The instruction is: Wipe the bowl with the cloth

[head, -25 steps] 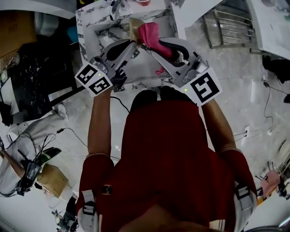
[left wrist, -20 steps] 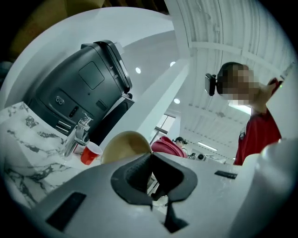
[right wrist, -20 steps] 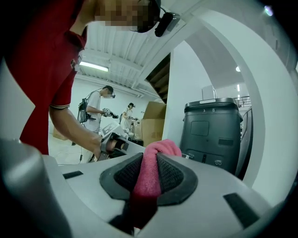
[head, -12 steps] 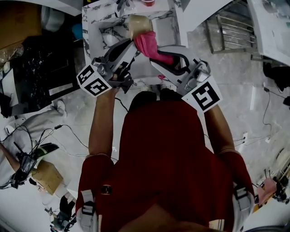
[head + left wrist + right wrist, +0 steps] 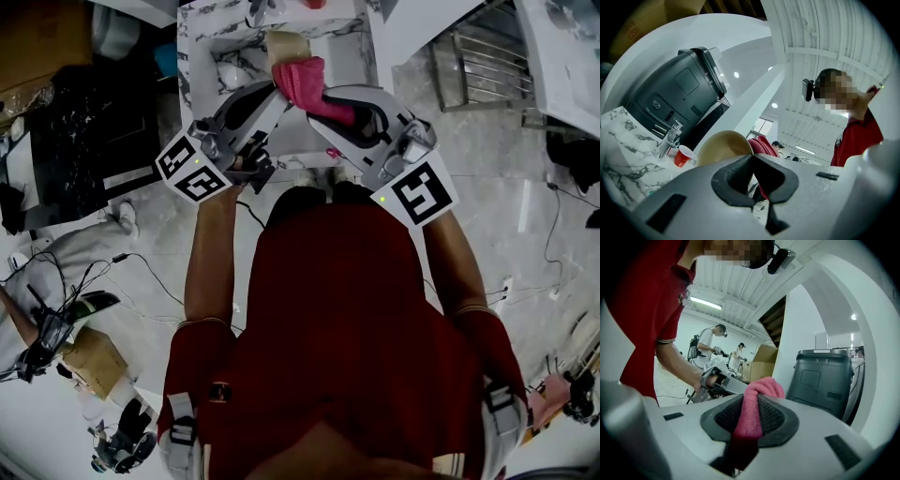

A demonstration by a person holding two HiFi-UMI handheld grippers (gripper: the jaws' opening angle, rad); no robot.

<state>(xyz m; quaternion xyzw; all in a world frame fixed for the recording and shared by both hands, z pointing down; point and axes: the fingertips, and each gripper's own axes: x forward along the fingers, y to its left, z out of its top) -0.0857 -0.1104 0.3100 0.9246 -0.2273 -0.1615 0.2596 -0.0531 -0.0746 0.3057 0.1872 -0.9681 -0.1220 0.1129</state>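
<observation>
A tan bowl (image 5: 286, 44) hangs tilted above the marble table (image 5: 202, 37). My left gripper (image 5: 277, 87) is shut on its rim; in the left gripper view the bowl (image 5: 723, 146) rises just beyond the closed jaw tips (image 5: 751, 157). My right gripper (image 5: 319, 94) is shut on a pink cloth (image 5: 302, 82). The cloth's bunched end lies against the bowl's near side. The cloth (image 5: 752, 411) fills the gap between the right pads in the right gripper view, and its tail hangs below. The cloth (image 5: 762, 144) also shows behind the bowl. The bowl's inside is hidden from the head view.
On the table stand a red cup (image 5: 683, 154) and a metal tap (image 5: 670, 137). Beyond it is a dark bin-like machine (image 5: 677, 93), which also shows as the bin (image 5: 820, 380). A cardboard box (image 5: 764, 363) and other people stand far off. Cables lie on the floor (image 5: 525, 187).
The bowl and cloth have moved slightly away from me over the table. The right gripper has drawn the cloth closer against the bowl. Both grips are unchanged.
</observation>
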